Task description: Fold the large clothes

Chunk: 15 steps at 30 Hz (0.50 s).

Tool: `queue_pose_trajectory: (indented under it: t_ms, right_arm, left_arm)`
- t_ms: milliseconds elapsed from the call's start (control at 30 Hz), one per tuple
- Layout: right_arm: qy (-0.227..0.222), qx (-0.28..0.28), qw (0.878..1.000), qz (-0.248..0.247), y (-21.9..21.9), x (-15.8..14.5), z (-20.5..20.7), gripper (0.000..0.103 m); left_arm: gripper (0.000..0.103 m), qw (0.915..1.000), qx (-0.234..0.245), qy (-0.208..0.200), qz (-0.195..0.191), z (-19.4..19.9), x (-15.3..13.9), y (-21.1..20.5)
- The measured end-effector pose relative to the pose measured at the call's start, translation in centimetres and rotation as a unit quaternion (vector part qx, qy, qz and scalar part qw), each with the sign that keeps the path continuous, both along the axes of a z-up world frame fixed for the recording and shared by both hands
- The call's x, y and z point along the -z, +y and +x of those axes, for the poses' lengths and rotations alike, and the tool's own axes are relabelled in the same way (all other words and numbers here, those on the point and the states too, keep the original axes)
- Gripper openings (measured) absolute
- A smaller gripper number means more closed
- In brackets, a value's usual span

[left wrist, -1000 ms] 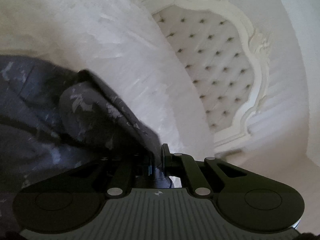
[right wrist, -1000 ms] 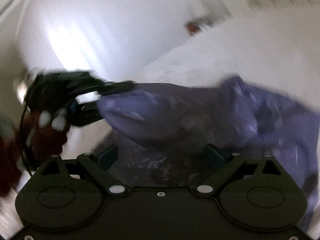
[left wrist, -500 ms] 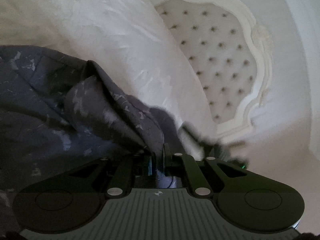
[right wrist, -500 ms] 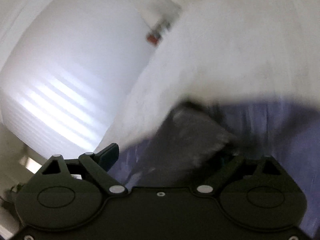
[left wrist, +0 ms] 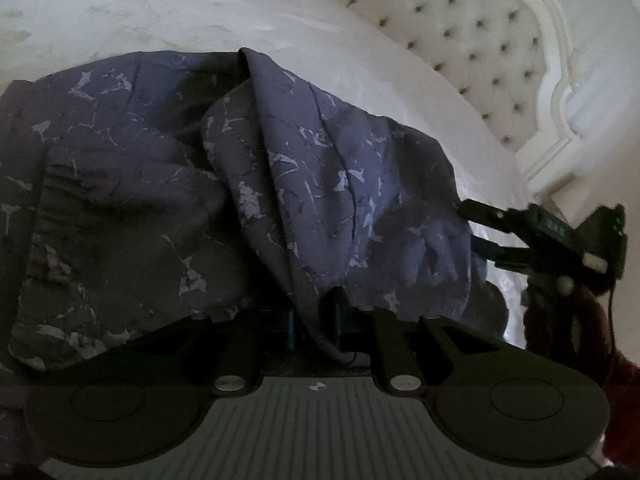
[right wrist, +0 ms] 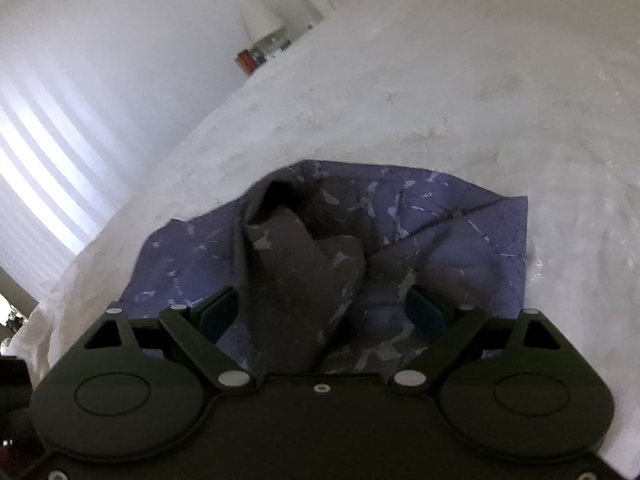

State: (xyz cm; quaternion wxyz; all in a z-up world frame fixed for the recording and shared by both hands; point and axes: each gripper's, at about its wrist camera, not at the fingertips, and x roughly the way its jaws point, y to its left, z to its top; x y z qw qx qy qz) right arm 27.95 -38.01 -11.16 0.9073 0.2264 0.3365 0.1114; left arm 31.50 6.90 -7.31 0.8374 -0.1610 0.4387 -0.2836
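Observation:
A dark blue garment (left wrist: 340, 168) with pale marbled markings lies bunched on the white bed (left wrist: 200, 12). A raised fold of it runs down into my left gripper (left wrist: 315, 318). The jaws there are opening, a narrow gap shows, and the hem still hangs between the pads. My right gripper (left wrist: 468, 226) comes in from the right, its fingertips at the garment's right edge. In the right wrist view the right gripper (right wrist: 322, 302) stands wide open just above the garment (right wrist: 440, 232). A dark hump of cloth rises between its fingers, which are clear of it.
The tufted white headboard (left wrist: 460, 40) stands at the upper right. A person's dark red sleeve (left wrist: 560, 320) holds the right gripper. A lamp (right wrist: 260, 20) and a small red object (right wrist: 248, 60) stand beyond the white bed (right wrist: 400, 100).
My left gripper sank towards the bed with the fold, and its jaws parted a little. The right gripper swung round and now hovers open over the garment's other side.

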Motion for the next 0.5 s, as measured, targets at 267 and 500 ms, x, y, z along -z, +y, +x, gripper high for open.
queue_pose_trajectory:
  t_ms: [267,500]
  right_arm:
    - [-0.044,-0.004,0.999,-0.029,1.7,-1.9,1.7,0.093]
    - [-0.024,-0.061,0.997,-0.037,4.1,-1.3,4.8,0.028]
  left_arm:
    - [0.017,0.9988,-0.017,0.021,-0.040,-0.8,2.2,1.9]
    - [0.017,0.9982,-0.024,0.023,-0.049,-1.2,2.4,1.8]
